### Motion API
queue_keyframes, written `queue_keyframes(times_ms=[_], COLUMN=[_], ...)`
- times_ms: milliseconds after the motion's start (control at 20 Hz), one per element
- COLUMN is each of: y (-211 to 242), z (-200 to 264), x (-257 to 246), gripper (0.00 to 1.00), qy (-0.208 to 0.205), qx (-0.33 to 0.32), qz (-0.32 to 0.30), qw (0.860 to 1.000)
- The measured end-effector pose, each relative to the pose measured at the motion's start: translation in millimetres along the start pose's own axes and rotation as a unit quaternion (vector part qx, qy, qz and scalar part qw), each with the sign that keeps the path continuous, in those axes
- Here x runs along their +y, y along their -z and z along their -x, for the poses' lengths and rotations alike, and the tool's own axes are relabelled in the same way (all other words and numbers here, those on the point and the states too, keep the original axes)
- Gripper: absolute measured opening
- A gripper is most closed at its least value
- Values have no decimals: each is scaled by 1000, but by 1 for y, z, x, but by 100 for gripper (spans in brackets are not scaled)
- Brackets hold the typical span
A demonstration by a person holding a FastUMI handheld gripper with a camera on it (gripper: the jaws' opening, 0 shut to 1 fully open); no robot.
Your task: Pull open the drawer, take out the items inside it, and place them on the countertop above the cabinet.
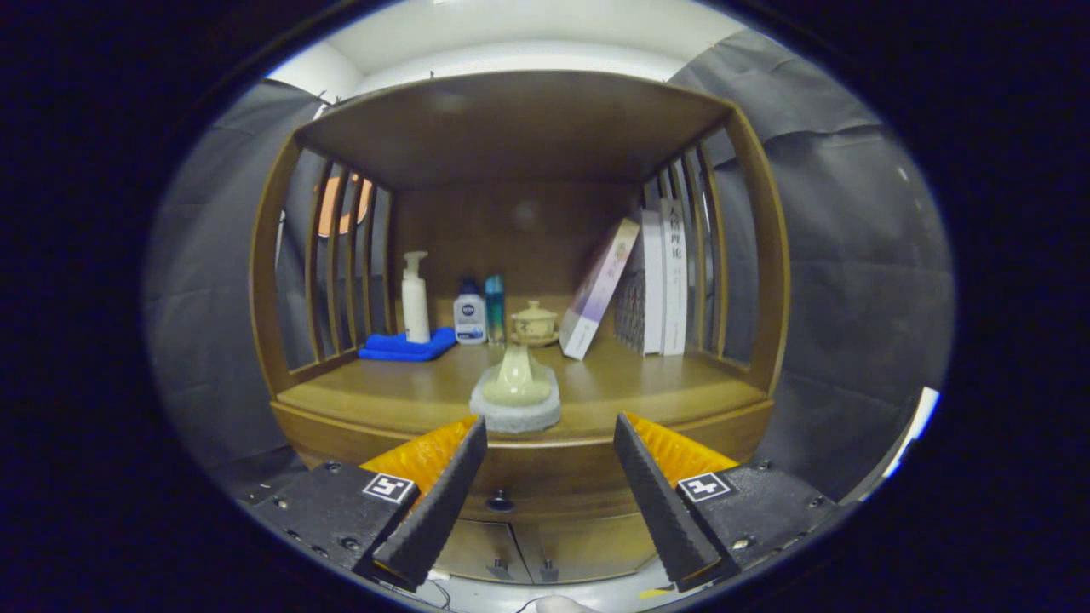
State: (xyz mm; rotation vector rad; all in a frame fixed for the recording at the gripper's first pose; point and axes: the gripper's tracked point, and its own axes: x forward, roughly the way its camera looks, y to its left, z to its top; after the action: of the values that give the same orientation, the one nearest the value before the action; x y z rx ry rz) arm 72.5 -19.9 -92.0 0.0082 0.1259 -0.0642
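Wooden drawer looks shut with its knob between the fingers of the hand-held gripper, spread wide and empty, vase at 12 o'clock on the surface.

Drawer front partly behind gripper

Surface near-right and near-left bare, vase blocks near-centre edge, far side crowded by bottles, blue cloth, lidded cup, books.
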Motion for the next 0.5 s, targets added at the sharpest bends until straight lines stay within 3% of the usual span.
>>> queue_keyframes(times_ms=[250,500], y=[-68,-98], z=[52,85], x=[10,11], gripper=[98,98], qy=[-16,-18], qx=[-42,-50], qz=[10,3], qw=[999,999])
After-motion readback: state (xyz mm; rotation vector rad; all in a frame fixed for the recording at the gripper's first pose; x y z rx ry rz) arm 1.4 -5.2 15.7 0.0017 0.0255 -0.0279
